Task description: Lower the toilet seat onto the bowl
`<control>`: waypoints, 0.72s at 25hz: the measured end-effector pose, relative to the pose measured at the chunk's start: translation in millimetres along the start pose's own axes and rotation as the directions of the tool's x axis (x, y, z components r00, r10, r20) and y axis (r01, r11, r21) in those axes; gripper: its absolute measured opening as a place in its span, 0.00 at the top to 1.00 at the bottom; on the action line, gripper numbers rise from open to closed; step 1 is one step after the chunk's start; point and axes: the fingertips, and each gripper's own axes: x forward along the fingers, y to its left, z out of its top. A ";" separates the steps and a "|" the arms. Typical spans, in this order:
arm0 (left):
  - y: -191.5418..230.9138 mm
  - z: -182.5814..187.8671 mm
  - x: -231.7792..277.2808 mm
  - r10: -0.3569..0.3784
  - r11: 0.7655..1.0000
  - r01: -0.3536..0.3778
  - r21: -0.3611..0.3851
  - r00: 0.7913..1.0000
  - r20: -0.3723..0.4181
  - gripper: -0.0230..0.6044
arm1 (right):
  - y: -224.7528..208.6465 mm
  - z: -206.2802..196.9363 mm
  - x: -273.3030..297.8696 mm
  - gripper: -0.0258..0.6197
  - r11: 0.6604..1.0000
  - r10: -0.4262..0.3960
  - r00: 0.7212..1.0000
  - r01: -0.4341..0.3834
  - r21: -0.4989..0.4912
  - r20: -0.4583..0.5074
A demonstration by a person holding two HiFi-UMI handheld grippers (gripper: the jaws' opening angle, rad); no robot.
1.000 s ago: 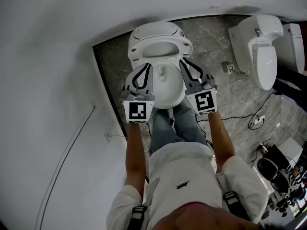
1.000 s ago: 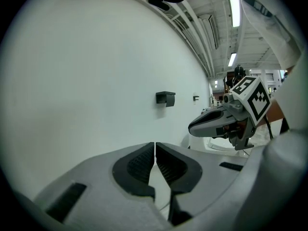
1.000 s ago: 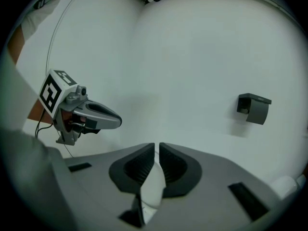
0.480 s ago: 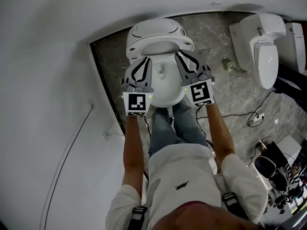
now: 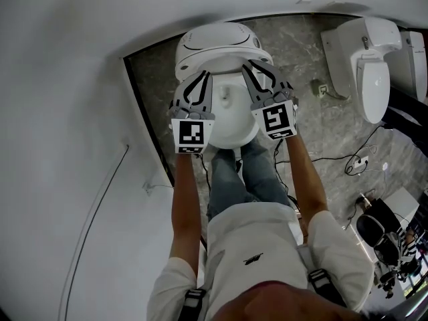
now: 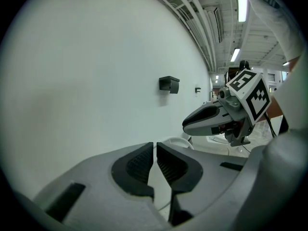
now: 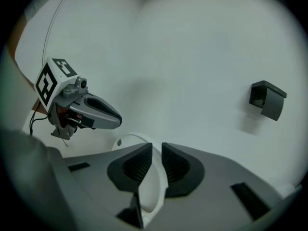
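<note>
The white toilet (image 5: pixel 231 122) stands at the top middle of the head view, its lid (image 5: pixel 217 40) behind. The seat (image 5: pixel 224 64) tilts over the bowl between my two grippers. My left gripper (image 5: pixel 200 77) is at the seat's left side, my right gripper (image 5: pixel 254 67) at its right side. In the left gripper view my left gripper (image 6: pixel 155 162) is shut with a thin white strip of the seat (image 6: pixel 173 141) between its pads. In the right gripper view my right gripper (image 7: pixel 156 165) is shut on the seat's curved rim (image 7: pixel 132 141).
A second toilet (image 5: pixel 371 65) stands at the right on the marbled floor (image 5: pixel 307 126). Cables (image 5: pixel 361 166) and equipment (image 5: pixel 388 239) lie at the lower right. A white wall (image 5: pixel 80 112) fills the left, and a black box (image 6: pixel 169 84) is fixed to it.
Both grippers have sunk with the seat and shifted up the head view towards the toilet's back. The seat lies flatter over the bowl than a second ago.
</note>
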 end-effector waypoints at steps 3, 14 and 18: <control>2.0 -3.2 3.4 -0.001 1.000 0.001 0.003 1.000 -0.009 0.92 | -2.8 -4.0 4.8 0.86 1.000 -0.003 1.000 0.003 -0.011 -0.020; 12.5 -11.6 18.5 0.010 1.000 -0.009 0.012 0.999 -0.036 0.92 | -10.5 -18.4 28.8 0.82 0.997 -0.009 0.998 0.005 -0.072 -0.065; 13.0 -13.0 19.8 0.016 1.000 -0.015 0.013 0.999 -0.038 0.92 | -10.0 -23.7 35.6 0.81 0.996 -0.008 0.997 0.001 -0.087 -0.079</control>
